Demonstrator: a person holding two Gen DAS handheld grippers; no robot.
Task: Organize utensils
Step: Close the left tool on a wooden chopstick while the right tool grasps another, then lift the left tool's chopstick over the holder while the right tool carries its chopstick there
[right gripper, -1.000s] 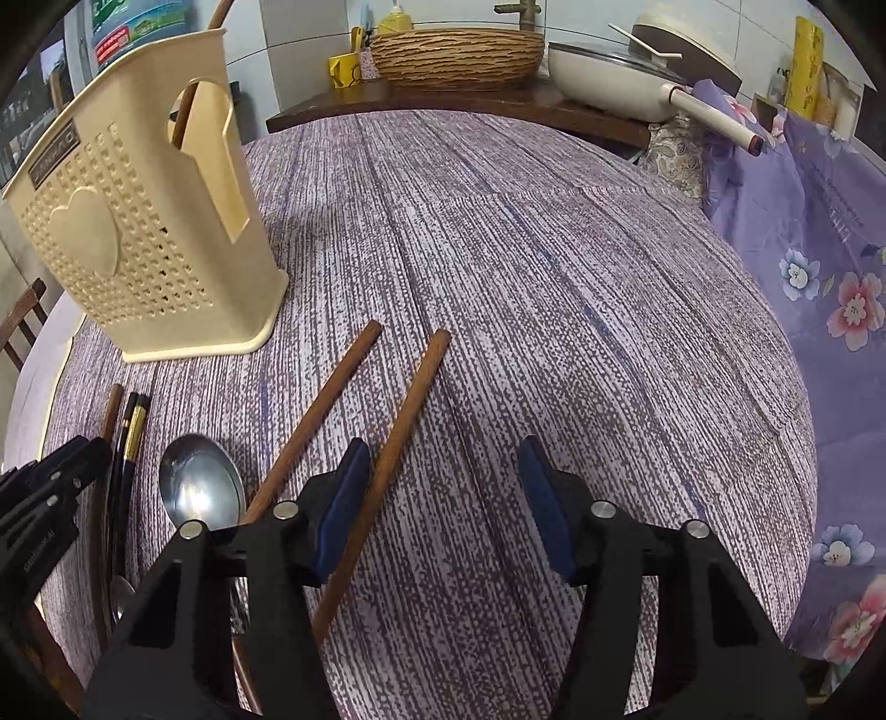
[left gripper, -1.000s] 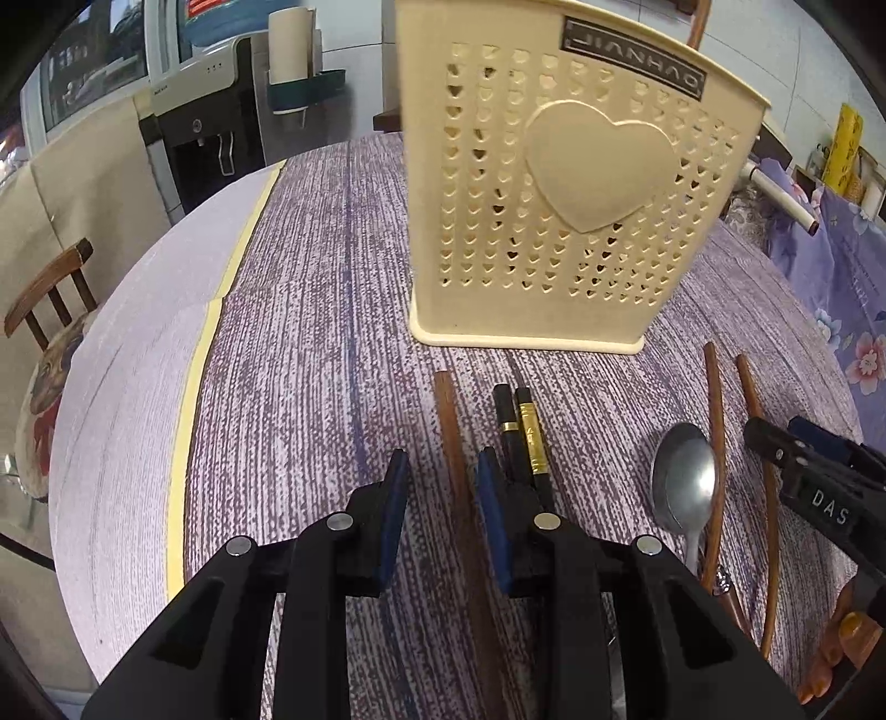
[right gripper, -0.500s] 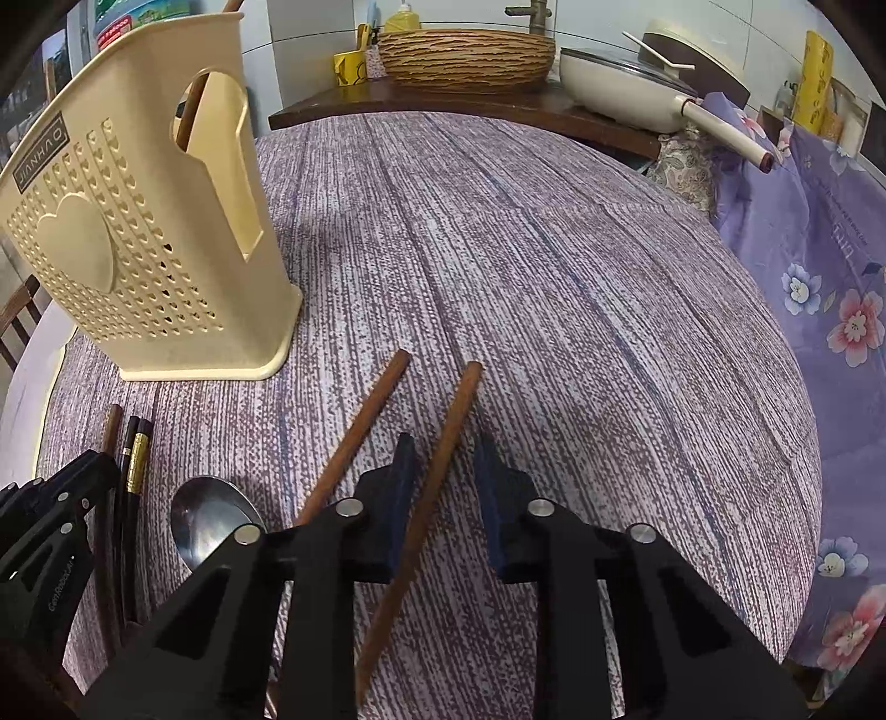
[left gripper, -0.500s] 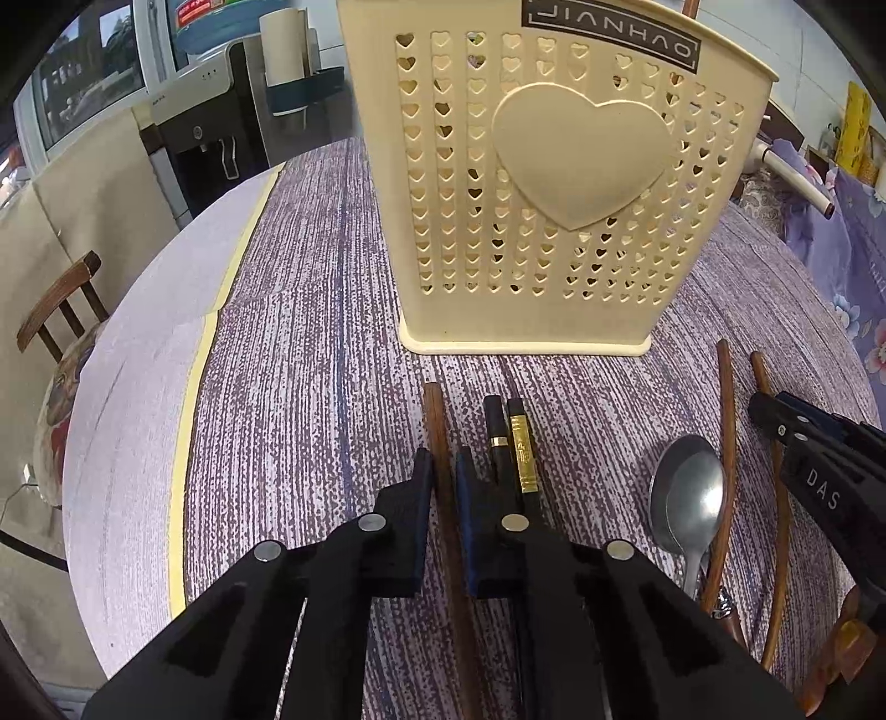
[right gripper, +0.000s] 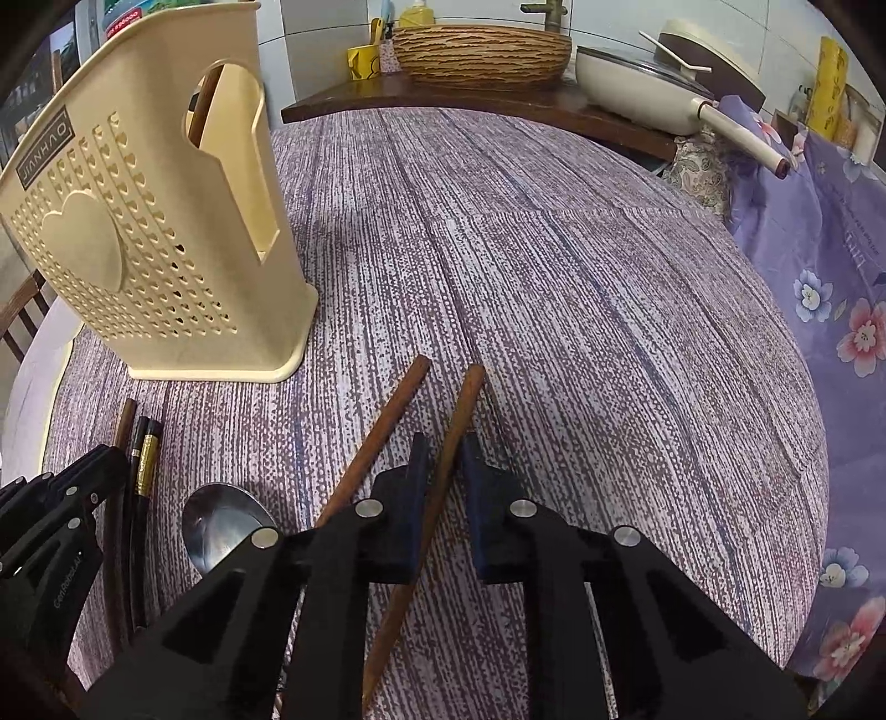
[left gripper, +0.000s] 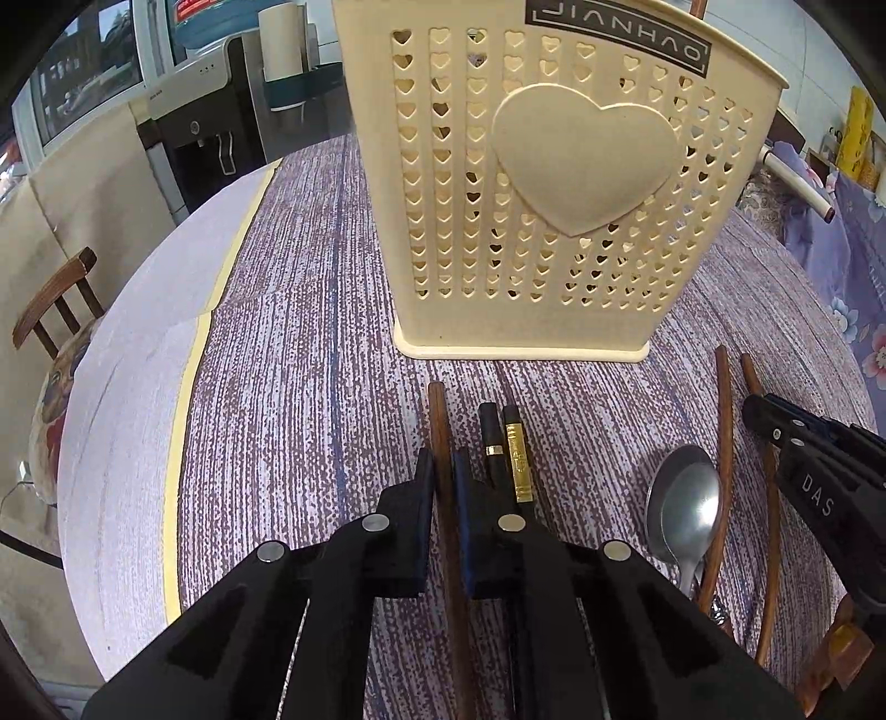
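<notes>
A cream heart-pattern utensil holder (left gripper: 554, 194) (right gripper: 138, 249) stands upright on the purple cloth, with a brown stick (right gripper: 202, 105) showing in its side opening. My left gripper (left gripper: 441, 459) is shut on a brown chopstick (left gripper: 437, 410) lying flat in front of it. Beside it lie black chopsticks with gold bands (left gripper: 512, 448) and a steel spoon (left gripper: 684, 498). My right gripper (right gripper: 443, 443) straddles another brown chopstick (right gripper: 462, 410); its jaws are closing, and a slit still shows at the right pad. A second brown chopstick (right gripper: 382, 432) lies just left of it.
A wooden chair (left gripper: 50, 299) and a water dispenser (left gripper: 194, 138) stand beyond the table's left edge. At the back, a side shelf holds a woven basket (right gripper: 482, 52) and a white pan (right gripper: 637, 77). Floral purple fabric (right gripper: 830, 277) hangs at the right.
Both grippers' jaws drew together: the left came to press on its brown chopstick, the right narrowed around its own. No utensil has shifted on the cloth.
</notes>
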